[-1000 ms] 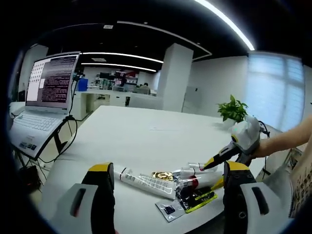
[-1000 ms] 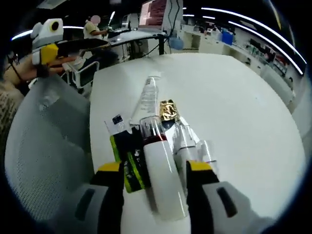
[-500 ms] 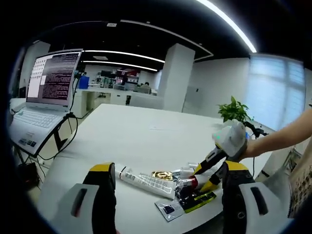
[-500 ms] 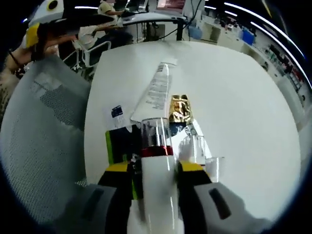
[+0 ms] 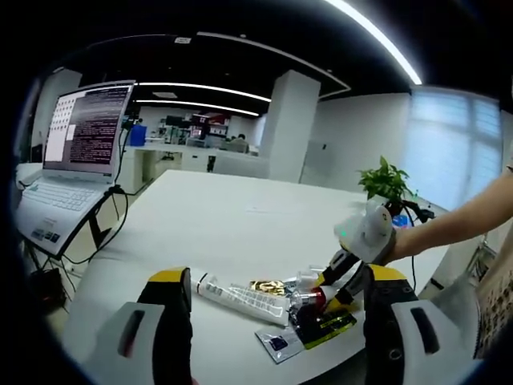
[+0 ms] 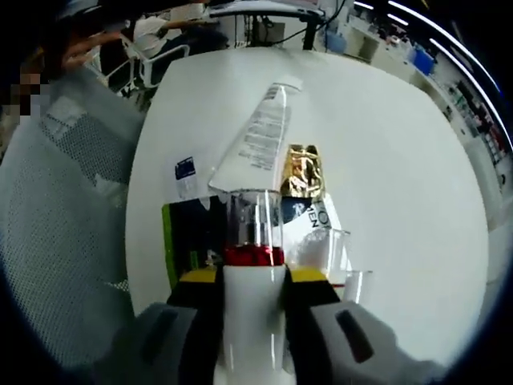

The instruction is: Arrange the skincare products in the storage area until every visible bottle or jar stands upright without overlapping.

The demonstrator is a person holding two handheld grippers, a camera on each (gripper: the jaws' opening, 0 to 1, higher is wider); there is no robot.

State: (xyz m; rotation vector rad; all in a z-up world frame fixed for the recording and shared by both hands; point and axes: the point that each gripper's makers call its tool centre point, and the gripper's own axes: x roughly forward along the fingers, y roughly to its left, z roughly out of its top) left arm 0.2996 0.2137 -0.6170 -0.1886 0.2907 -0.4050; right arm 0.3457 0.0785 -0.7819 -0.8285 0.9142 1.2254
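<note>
Right gripper view: the right tool (image 6: 252,277) rises from the bottom edge, its two yellow-tipped jaws pressed narrow against the sides of a white plastic bottle with a red band and a clear cap (image 6: 253,265). The bottle lies along the jaws, cap pointing away from the tool. Just past the cap, a crinkled gold foil sachet (image 6: 302,170) rests beside a long white squeeze tube with printed text (image 6: 260,138), which stretches further away over the white worktop (image 6: 385,160). To the tool's left lies a flat black packet with a lime-green edge (image 6: 192,233), and beyond it a small clear sachet with a dark blue label (image 6: 185,172). Touching the right jaw are two small clear-capped bottles (image 6: 341,261), lying down.

Left gripper view: the left tool (image 5: 272,321) stands wide apart with nothing between its jaws, hovering near the worktop's near edge. Ahead and to its right, the right tool (image 5: 341,281) grips the red-banded bottle (image 5: 314,298) among the heap of products. An open laptop (image 5: 72,152) sits far to the left, and a green potted plant (image 5: 383,180) stands beyond.
</note>
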